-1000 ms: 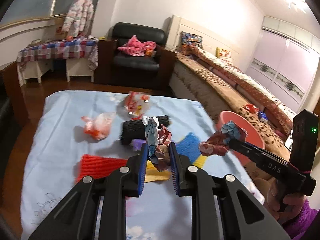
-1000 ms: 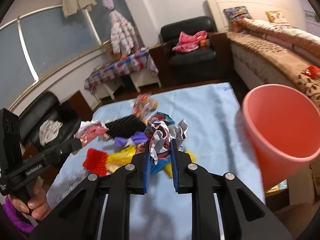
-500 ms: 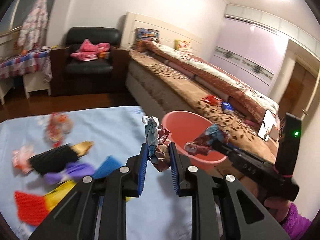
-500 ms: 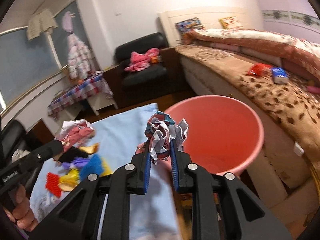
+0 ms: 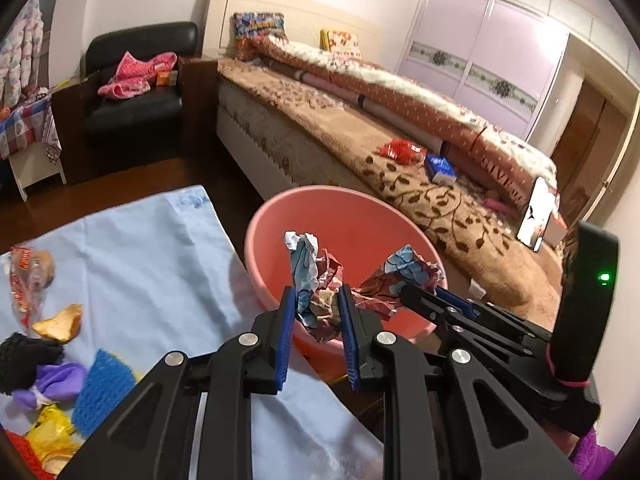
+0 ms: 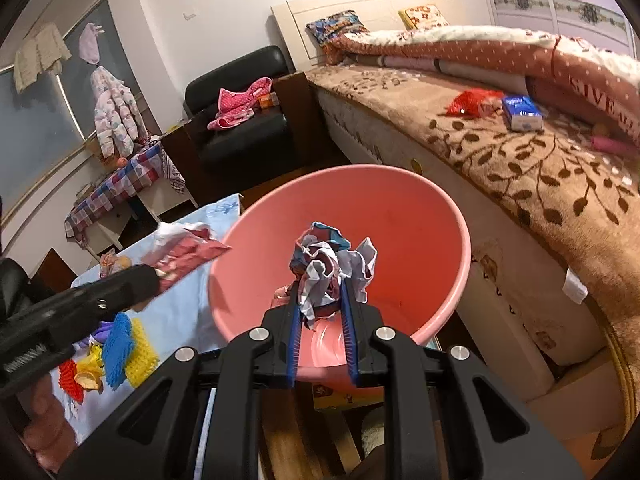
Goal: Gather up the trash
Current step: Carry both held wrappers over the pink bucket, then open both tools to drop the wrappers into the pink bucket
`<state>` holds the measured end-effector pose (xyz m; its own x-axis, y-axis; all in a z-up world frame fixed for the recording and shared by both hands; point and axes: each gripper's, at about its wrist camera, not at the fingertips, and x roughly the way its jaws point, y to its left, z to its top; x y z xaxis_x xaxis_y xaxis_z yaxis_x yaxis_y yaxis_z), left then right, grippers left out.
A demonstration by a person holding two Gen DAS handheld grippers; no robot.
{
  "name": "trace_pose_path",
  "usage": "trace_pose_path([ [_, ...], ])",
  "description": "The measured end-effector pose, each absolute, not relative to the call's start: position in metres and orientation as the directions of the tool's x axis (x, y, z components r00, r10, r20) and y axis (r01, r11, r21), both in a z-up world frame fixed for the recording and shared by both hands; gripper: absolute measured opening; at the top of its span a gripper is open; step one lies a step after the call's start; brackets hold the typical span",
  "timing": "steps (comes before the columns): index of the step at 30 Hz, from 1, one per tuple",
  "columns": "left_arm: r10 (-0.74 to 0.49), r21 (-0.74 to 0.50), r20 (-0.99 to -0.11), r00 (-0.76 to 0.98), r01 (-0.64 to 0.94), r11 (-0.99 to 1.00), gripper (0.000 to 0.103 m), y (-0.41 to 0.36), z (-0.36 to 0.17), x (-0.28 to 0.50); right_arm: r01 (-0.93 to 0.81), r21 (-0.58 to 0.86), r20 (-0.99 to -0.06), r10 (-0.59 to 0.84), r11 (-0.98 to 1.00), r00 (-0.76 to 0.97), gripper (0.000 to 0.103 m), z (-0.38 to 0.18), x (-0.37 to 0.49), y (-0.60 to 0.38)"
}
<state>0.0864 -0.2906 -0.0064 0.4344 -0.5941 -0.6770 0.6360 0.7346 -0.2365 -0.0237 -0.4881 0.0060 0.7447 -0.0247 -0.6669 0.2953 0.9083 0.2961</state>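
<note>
A pink plastic bucket (image 5: 276, 228) (image 6: 404, 200) stands beside the table's right edge, between table and bed. My left gripper (image 5: 318, 300) is shut on a crumpled red, white and blue paper wad (image 5: 316, 276), held over the bucket's near rim. My right gripper (image 6: 320, 296) is shut on a second crumpled paper wad (image 6: 332, 264), held above the bucket's mouth. The right gripper (image 5: 416, 292) with its wad (image 5: 400, 276) also shows in the left wrist view. The left gripper's wad (image 6: 188, 248) shows in the right wrist view.
The table with a light blue cloth (image 5: 132, 248) carries a snack wrapper (image 5: 30, 276), a gold wrapper (image 5: 60, 322), a black brush (image 5: 24, 364), a purple wad (image 5: 56, 384) and coloured knitted pads (image 5: 102, 392). A bed (image 5: 360, 128) lies behind the bucket, a black armchair (image 5: 136, 92) beyond.
Both grippers have swung right from over the table to the pink bucket, each still holding its paper wad. The bucket now fills the middle of both views.
</note>
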Motion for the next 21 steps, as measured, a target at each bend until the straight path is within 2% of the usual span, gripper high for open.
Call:
trace_pose_path([
  [3, -0.583, -0.248, -0.701, 0.411, 0.626, 0.740, 0.022, -0.299, -0.019, 0.092, 0.294, 0.305, -0.684, -0.007, 0.906, 0.729, 0.020, 0.000, -0.021, -0.492],
  [6, -0.575, -0.253, -0.711, 0.406, 0.614, 0.747, 0.026, -0.307, -0.025, 0.097, 0.282, 0.338, -0.692, 0.035, 0.898, 0.721, 0.025, -0.005, -0.019, -0.497],
  [11, -0.563, -0.249, -0.721, 0.403, 0.608, 0.754, 0.037, -0.314, -0.030, 0.099, 0.273, 0.355, -0.697, 0.058, 0.894, 0.715, 0.034, -0.008, -0.018, -0.506],
  [18, -0.564, -0.262, -0.715, 0.414, 0.588, 0.765, 0.039, -0.309, -0.020, 0.101, 0.270, 0.338, -0.701, 0.050, 0.902, 0.712, 0.036, -0.005, -0.021, -0.508],
  [21, -0.566, -0.262, -0.706, 0.426, 0.585, 0.767, 0.041, -0.303, -0.012, 0.099, 0.257, 0.337, -0.699, 0.057, 0.906, 0.713, 0.044, -0.001, -0.020, -0.506],
])
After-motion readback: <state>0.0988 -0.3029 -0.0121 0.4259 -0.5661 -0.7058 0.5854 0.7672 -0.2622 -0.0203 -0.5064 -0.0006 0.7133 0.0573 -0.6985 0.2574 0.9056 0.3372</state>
